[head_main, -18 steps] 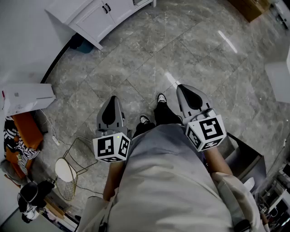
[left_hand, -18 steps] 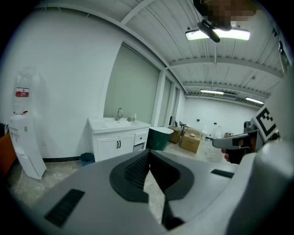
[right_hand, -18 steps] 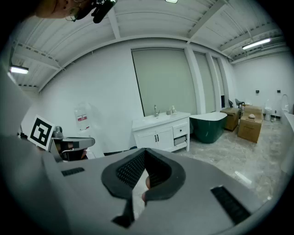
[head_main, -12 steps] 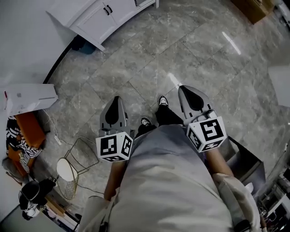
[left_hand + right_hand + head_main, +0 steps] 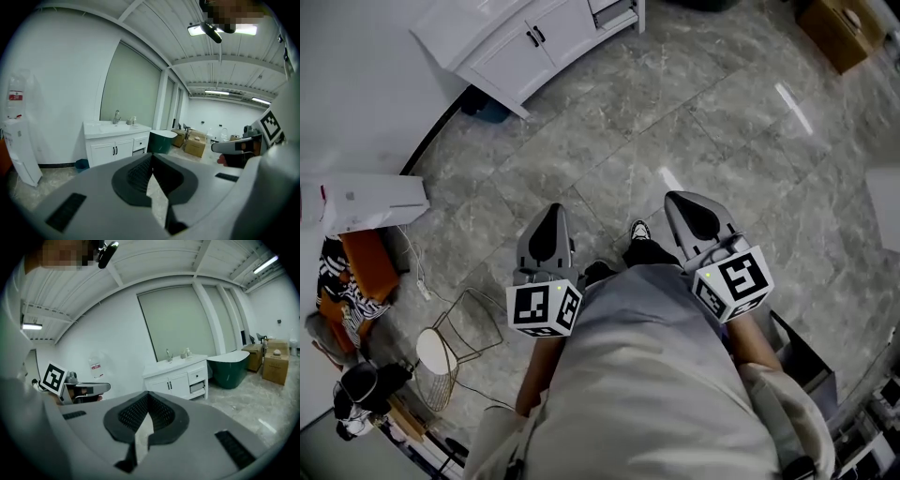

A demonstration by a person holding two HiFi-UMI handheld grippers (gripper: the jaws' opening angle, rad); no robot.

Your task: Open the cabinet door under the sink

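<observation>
The white sink cabinet [image 5: 534, 37] stands against the wall at the top of the head view, several steps away across the grey tile floor. Its two doors [image 5: 114, 151] carry black handles and are closed, seen too as the doors [image 5: 169, 386] in the right gripper view. A faucet [image 5: 116, 116] rises over the basin. My left gripper [image 5: 550, 217] and right gripper [image 5: 682, 202] are held side by side at waist height, pointing at the cabinet. The left gripper [image 5: 151, 157] is shut on nothing, and so is the right gripper [image 5: 147, 394].
A white water dispenser [image 5: 366, 202] stands at the left wall, with a blue bin [image 5: 487, 108] beside the cabinet. A dark green tub [image 5: 161, 140] and cardboard boxes [image 5: 194, 145] lie right of the cabinet. A wire stool [image 5: 450, 347] and clutter sit at lower left.
The cabinet has come further into view and lower in the picture, so I have moved toward it. Both grippers stay shut and level.
</observation>
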